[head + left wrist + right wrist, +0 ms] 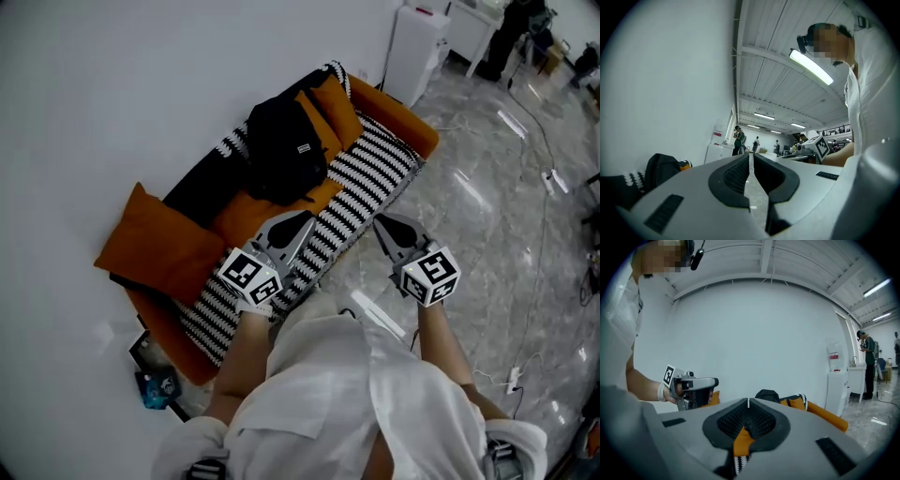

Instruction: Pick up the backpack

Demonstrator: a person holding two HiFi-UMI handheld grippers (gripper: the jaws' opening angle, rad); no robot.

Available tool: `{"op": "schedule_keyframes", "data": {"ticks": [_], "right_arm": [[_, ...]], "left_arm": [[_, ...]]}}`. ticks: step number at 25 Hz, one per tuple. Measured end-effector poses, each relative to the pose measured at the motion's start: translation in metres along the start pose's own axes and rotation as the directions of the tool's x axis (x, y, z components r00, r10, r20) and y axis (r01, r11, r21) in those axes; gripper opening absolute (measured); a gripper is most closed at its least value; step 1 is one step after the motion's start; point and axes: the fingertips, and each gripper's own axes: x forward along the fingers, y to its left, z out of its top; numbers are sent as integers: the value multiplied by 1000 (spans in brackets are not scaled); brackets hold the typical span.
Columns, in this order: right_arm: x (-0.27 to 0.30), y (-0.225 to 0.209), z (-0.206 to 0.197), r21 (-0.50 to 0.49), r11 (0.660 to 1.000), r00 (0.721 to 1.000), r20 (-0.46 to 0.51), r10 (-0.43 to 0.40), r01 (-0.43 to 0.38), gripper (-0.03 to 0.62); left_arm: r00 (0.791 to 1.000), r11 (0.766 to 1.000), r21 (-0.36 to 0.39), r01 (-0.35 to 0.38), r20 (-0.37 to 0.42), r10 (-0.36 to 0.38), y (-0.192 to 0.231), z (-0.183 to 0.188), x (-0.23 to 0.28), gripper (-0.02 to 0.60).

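The black backpack [284,150] sits upright on the orange sofa [403,120], leaning against the back cushions over the black-and-white striped cover [361,178]. My left gripper [305,217] hovers over the sofa seat just in front of the backpack, shut and empty. My right gripper [380,223] is held beside it over the sofa's front edge, also shut with nothing in it. In the left gripper view the backpack [661,169] lies low at the left, beside the closed jaws. The right gripper view has the backpack [767,395] straight ahead past the closed tips [748,401].
A large orange cushion [155,242] lies at the sofa's near end. A white cabinet [415,42] stands against the wall beyond the sofa. Small items [155,375] lie on the floor by the sofa's near end. Cables and a power strip [514,380] cross the glossy floor at right.
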Motion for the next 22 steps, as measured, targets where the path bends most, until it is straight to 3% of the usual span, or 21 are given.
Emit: {"op": "schedule_keyframes", "data": {"ticks": [5, 12, 22], "right_arm": [[42, -13, 7, -26, 998, 999, -6, 49, -50, 21], [114, -34, 28, -39, 991, 992, 5, 129, -129, 23], [221, -57, 35, -44, 982, 982, -58, 181, -184, 34]], "left_arm": [[998, 998, 7, -58, -8, 58, 40, -4, 8, 40], [996, 994, -67, -88, 18, 90, 106, 3, 21, 41], [991, 989, -56, -134, 16, 135, 194, 16, 26, 41]]}}
